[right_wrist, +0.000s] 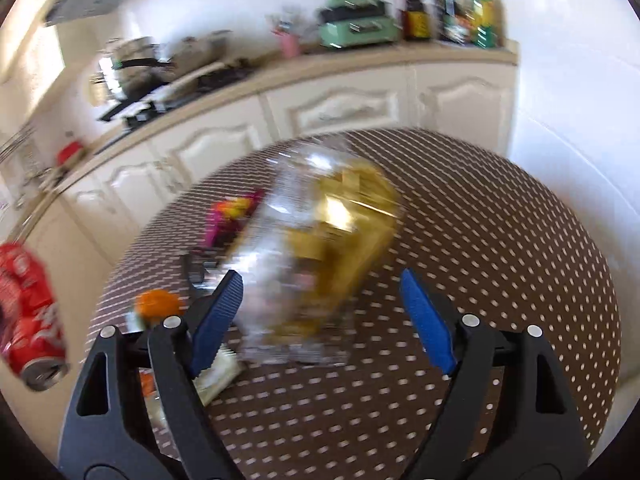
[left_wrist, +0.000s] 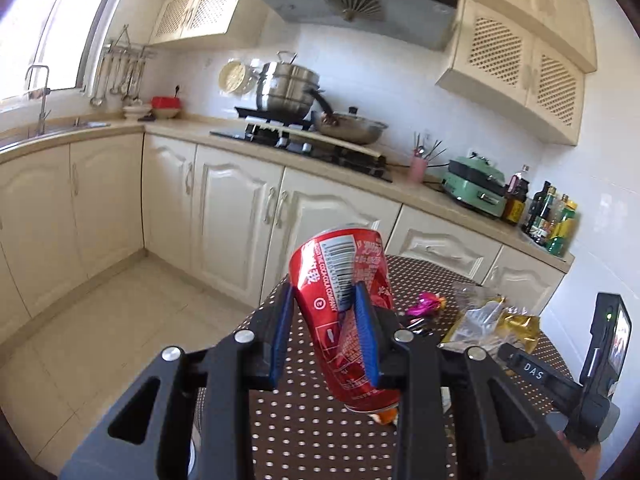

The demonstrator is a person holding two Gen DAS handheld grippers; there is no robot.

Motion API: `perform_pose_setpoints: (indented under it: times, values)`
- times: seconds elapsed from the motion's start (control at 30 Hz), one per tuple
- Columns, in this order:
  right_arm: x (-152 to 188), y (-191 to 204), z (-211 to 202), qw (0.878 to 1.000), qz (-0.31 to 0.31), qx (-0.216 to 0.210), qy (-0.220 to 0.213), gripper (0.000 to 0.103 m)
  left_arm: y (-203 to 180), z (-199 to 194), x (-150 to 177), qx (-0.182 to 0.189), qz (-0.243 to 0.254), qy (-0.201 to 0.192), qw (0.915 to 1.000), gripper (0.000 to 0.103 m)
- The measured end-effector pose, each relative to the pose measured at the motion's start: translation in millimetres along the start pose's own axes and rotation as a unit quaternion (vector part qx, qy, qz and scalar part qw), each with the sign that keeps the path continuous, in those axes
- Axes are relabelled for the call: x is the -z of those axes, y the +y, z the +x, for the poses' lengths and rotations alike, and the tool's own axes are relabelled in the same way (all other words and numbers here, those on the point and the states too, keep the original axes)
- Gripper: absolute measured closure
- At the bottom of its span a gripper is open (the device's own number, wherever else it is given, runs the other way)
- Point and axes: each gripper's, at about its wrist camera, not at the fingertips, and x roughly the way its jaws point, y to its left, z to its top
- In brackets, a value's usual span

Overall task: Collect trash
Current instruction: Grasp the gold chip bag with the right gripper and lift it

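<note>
A round surface [left_wrist: 320, 432] covered in a brown cloth with white dots fills the lower part of both views, standing close to a run of cream kitchen cabinets [left_wrist: 236, 200] whose counter carries a gas stove [left_wrist: 304, 140], a stacked steel steamer pot [left_wrist: 286, 86], a lidded pan [left_wrist: 348, 124], a green countertop appliance [left_wrist: 476, 186] and a cluster of bottles [left_wrist: 550, 216]. The left claw [left_wrist: 326, 320] pinches a dented red cola can [left_wrist: 344, 312] between its blue pads, holding it tilted above the near edge of the surface; the right wrist view shows the same can at its far left edge [right_wrist: 30, 312], opened end toward the camera. The right claw [right_wrist: 322, 312] is spread wide, its blue pads on either side of a crumpled clear-and-gold plastic wrapper [right_wrist: 320, 248] that lies on the surface, blurred in this view; whether the pads touch it cannot be told. Beyond the wrapper lies a small pink and yellow foil wrapper [right_wrist: 232, 218]. An orange scrap [right_wrist: 158, 306] sits just left of the right claw, and a pale piece of packaging [right_wrist: 216, 376] lies partly under its left finger.
</note>
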Motion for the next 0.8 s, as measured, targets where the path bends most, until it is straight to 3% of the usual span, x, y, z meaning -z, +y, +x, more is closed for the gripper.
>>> perform_pose_setpoints:
  times: [0.1, 0.2, 0.33, 0.47, 0.5, 0.53, 0.67, 0.8]
  values:
    - [4, -3, 12, 0.999, 0.008, -0.033, 0.023, 0.025, 14, 6, 4, 0.007, -0.013, 0.019, 0.9997, 0.074]
    - [5, 3, 4, 0.999, -0.008, -0.041, 0.006, 0.079, 22, 11, 8, 0.019, -0.021, 0.034, 0.9990, 0.074]
    - [8, 11, -10, 0.998, -0.031, -0.059, -0.020, 0.091, 25, 8, 11, 0.028, -0.023, 0.037, 0.9986, 0.074]
    - [11, 10, -12, 0.998, -0.024, -0.063, -0.007, 0.088, 32, 2, 13, 0.031, -0.020, 0.042, 0.9984, 0.074]
    - [10, 5, -12, 0.998, -0.007, -0.069, -0.005, 0.067, 33, 0, 14, 0.030, -0.019, 0.042, 0.9985, 0.074]
    - [10, -1, -11, 0.997, 0.014, -0.071, -0.003, 0.027, 34, 0, 15, 0.029, -0.018, 0.042, 0.9985, 0.074]
    - [4, -11, -16, 0.997, 0.043, -0.060, -0.027, 0.024, 34, 7, 16, 0.020, -0.016, 0.045, 0.9986, 0.074]
    - [-3, -5, -9, 0.997, 0.041, -0.054, -0.025, 0.025, 28, 24, 12, 0.011, -0.013, 0.046, 0.9988, 0.074]
